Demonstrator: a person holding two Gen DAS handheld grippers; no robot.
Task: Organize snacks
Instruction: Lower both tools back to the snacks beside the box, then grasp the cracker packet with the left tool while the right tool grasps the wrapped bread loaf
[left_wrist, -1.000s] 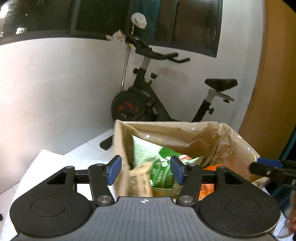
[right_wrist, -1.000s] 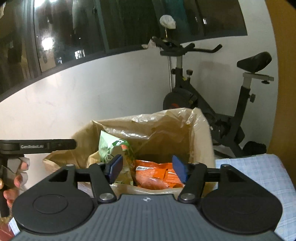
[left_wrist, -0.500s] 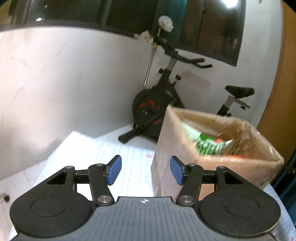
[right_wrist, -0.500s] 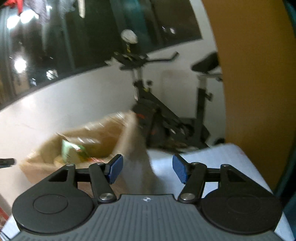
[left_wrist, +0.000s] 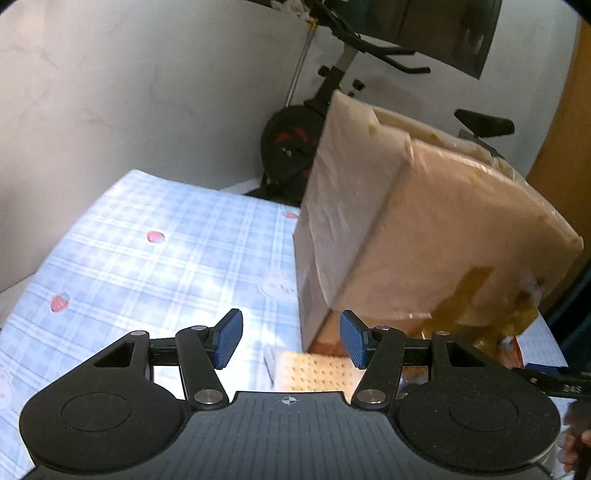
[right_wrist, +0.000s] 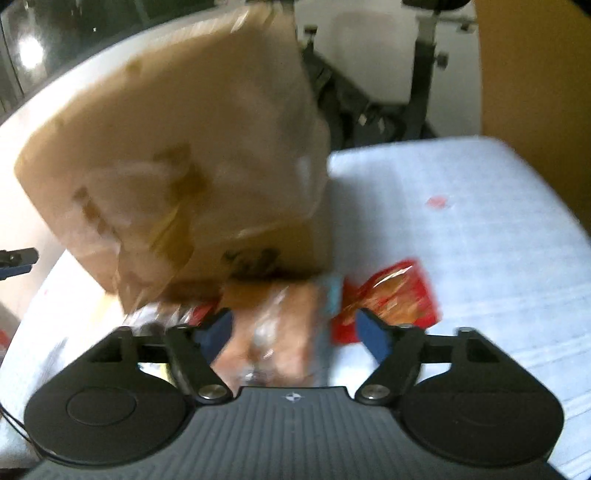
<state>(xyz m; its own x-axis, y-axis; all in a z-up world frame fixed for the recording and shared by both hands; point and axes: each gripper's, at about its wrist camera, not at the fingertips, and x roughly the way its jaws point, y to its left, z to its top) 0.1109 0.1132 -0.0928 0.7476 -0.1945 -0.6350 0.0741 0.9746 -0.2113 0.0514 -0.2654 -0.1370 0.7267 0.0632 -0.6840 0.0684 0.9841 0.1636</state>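
Here the left claw (left_wrist: 288, 341) stands about half open with nothing between its blue pads (left_wrist: 227, 338), poised above a cracker pack (left_wrist: 314, 371) that lies on the counter (left_wrist: 155, 258) at the foot of the box (left_wrist: 424, 229). The right claw (right_wrist: 293, 332) is released too; its jaws have just been opening wider, and they now frame a clear-wrapped brown snack pack (right_wrist: 273, 332) without the pads visibly pressing on it, though the blur makes contact hard to judge. Just right of that pack lies a red snack packet (right_wrist: 391, 299), flat on the cloth. The box, cardboard lined with a crinkled brown plastic bag, rises directly behind both claws; from this low angle its contents are hidden. The counter is covered in a pale blue checked cloth with small red spots, and most of it to the left of the box is bare. At the right edge of the left view the other claw's tip and a few fingers (left_wrist: 574, 443) of the person show. Behind the counter stands a black exercise bike (left_wrist: 303, 136) against a white wall, with a dark window above and an orange-brown wooden panel (right_wrist: 535, 92) to the right.
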